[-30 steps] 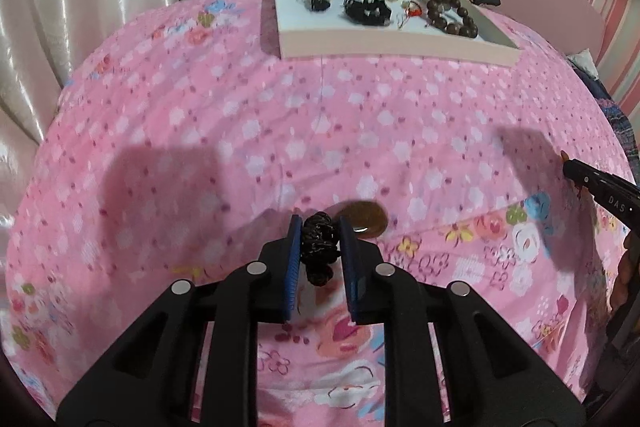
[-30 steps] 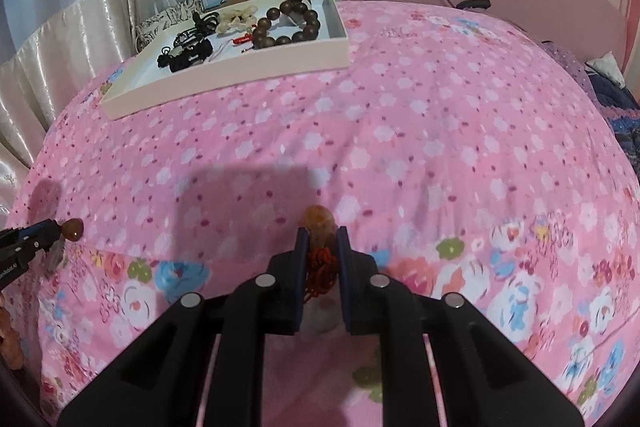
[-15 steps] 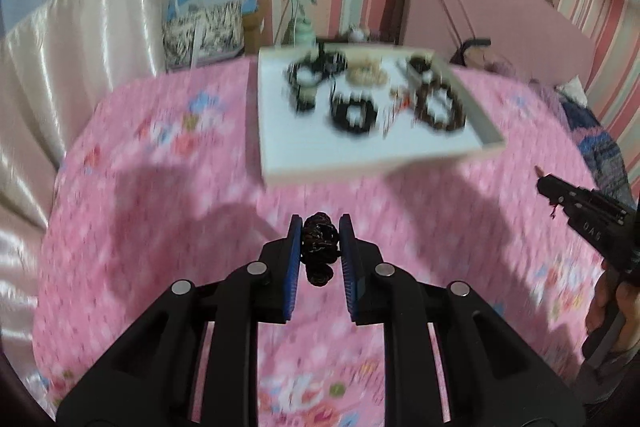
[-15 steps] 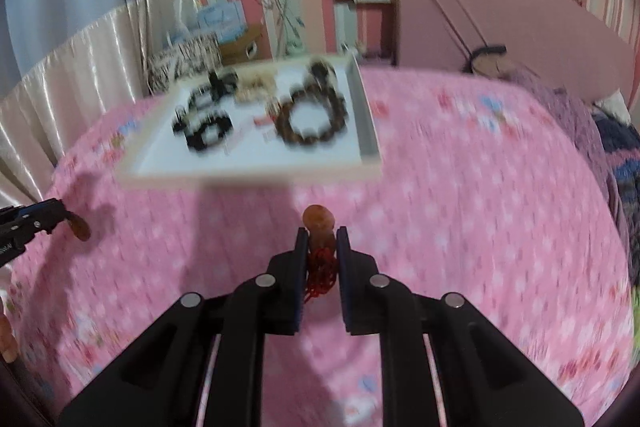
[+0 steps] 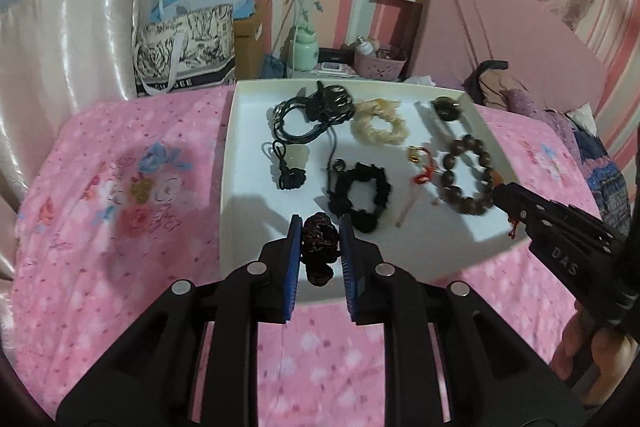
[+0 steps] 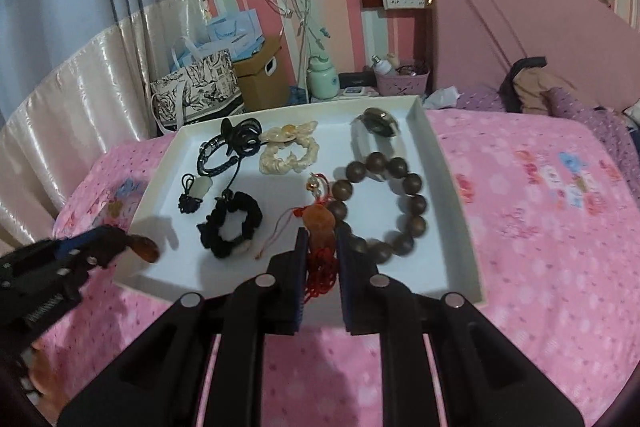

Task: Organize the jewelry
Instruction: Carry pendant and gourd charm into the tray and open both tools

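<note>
The left gripper (image 5: 319, 245) clamps a dark knotted cord pendant (image 5: 318, 247) above the white tray's (image 5: 248, 227) 6 o'clock edge; the right gripper (image 6: 322, 255) pinches an amber red-tasselled pendant (image 6: 319, 231) beside the wooden bead bracelet (image 6: 384, 205).

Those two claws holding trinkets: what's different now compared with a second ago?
Both claws travelled from low over the pink bedspread up to the white tray. The left claw still grips its dark knotted charm; the right claw still grips the orange pendant with its red tassel. Nothing was released, and the jewelry in the tray looks unmoved.
</note>
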Demonstrator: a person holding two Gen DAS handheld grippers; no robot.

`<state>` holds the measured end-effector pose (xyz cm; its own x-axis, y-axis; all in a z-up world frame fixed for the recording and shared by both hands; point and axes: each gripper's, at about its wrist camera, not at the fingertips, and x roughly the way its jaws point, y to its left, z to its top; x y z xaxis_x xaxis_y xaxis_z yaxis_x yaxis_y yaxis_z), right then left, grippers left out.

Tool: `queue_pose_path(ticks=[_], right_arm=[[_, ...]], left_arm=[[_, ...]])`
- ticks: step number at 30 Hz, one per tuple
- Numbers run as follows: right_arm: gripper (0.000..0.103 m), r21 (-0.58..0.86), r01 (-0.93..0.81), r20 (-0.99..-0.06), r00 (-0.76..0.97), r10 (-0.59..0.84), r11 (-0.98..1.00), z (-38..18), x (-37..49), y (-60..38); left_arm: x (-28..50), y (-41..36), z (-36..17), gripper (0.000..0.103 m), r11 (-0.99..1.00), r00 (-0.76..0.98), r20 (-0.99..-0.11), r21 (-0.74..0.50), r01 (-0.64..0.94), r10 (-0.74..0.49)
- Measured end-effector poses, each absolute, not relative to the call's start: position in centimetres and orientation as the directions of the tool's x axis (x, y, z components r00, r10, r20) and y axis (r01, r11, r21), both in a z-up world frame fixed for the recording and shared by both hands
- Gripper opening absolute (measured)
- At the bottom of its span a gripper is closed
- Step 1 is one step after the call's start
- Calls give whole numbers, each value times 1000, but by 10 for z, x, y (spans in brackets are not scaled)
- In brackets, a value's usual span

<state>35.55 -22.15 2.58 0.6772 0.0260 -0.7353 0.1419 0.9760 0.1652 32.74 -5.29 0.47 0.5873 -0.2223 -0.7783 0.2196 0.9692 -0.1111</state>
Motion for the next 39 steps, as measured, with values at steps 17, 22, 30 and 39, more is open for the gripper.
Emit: queue_pose_path(ticks=[17, 22, 30, 39], right_arm=[[14, 51, 110, -765, 644, -32, 993, -19, 371, -211], [14, 37, 100, -764, 644, -36, 994, -22, 374, -207], [14, 28, 102, -773, 633, -43, 994, -33, 377, -206], [28, 17, 91, -776, 629, -44, 996, -31, 376, -207]], left_arm=[[338, -58, -32, 17, 978, 591, -794, -18, 209, -140], [338, -60, -38, 18, 977, 578, -805, -15, 211, -137], [341, -55, -52, 18, 981, 549, -827, -17, 191, -122], [339, -56, -54, 21, 981, 559, -822, 6, 196, -107]])
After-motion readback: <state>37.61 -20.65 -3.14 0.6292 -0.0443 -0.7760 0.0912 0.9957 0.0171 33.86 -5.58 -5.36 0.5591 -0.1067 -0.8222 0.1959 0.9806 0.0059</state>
